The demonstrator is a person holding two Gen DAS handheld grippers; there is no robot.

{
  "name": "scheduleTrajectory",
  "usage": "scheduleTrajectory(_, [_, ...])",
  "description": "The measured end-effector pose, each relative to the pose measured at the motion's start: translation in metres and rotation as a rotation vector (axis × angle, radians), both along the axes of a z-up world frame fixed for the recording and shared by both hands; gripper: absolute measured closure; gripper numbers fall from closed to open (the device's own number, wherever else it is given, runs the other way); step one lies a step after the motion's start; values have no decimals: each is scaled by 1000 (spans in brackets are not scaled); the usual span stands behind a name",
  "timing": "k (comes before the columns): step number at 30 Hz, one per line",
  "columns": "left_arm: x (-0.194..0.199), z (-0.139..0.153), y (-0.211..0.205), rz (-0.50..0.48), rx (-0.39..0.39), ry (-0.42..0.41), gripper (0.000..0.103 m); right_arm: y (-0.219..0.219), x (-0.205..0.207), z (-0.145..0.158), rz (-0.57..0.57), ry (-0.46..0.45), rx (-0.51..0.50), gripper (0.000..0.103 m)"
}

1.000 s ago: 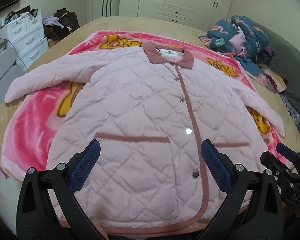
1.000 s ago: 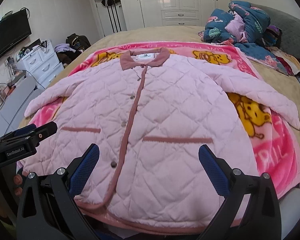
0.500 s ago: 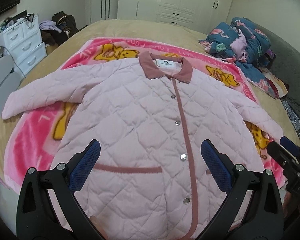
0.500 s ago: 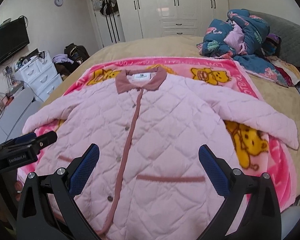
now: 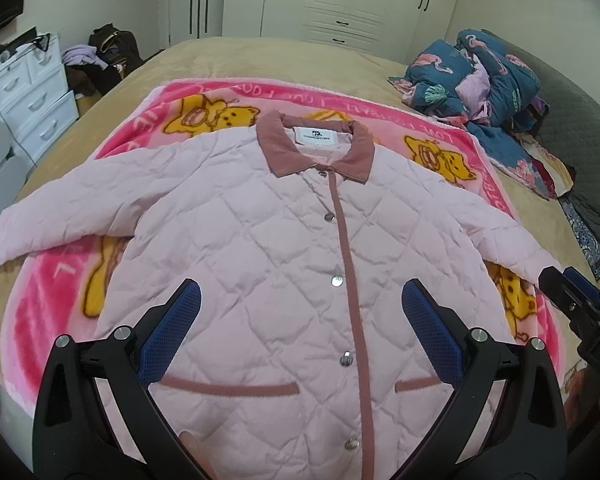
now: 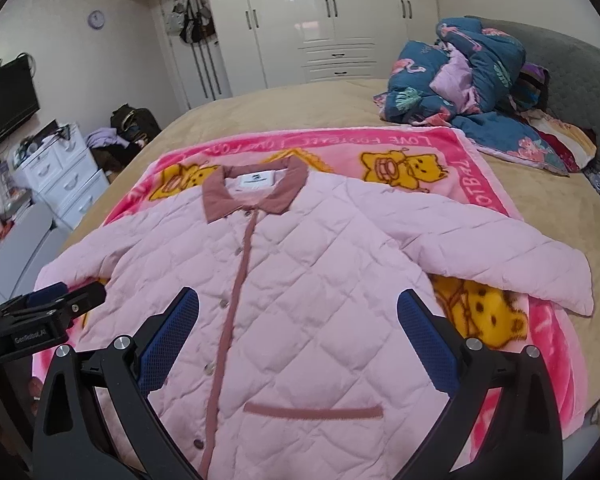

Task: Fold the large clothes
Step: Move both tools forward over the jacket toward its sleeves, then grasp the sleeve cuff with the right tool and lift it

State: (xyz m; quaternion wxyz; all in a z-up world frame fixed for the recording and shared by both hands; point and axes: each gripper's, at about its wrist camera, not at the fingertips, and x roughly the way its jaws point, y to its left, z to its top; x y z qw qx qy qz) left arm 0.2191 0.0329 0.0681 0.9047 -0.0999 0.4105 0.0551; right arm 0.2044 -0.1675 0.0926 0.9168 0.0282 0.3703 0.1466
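Observation:
A pink quilted jacket point(image 5: 284, 248) with a dusty-rose collar and button placket lies flat and face up on a pink cartoon blanket point(image 5: 52, 312), sleeves spread to both sides. It also shows in the right wrist view point(image 6: 300, 288). My left gripper point(image 5: 300, 332) is open and empty above the jacket's lower front. My right gripper point(image 6: 298, 336) is open and empty, also above the lower front. The right gripper's tip shows at the right edge of the left wrist view point(image 5: 572, 300). The left gripper's tip shows at the left of the right wrist view point(image 6: 52, 304).
The blanket lies on a tan bed point(image 6: 300, 108). A pile of dark blue floral bedding point(image 6: 460, 80) sits at the far right near a grey headboard point(image 6: 572, 80). A white drawer unit point(image 6: 60, 172), a TV and white wardrobes point(image 6: 320, 20) stand beyond the bed.
Both grippers have risen and drawn back from the jacket's hem, so the collar and the room's far side sit lower in view. Both stay open. The jacket has not moved.

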Motion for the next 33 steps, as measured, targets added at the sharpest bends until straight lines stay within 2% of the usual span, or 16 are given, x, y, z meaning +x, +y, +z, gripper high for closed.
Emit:
scheduleTrajectory(13, [51, -10, -18, -11, 3, 11, 9, -44, 59, -10, -127, 4, 40, 4])
scheduleTrajectory(22, [84, -22, -33, -13, 19, 30, 9, -92, 95, -16, -256, -11, 70, 4])
scheduleTrajectory(33, [120, -47, -62, -58, 13, 57, 9, -141, 116, -47, -395, 19, 74, 4])
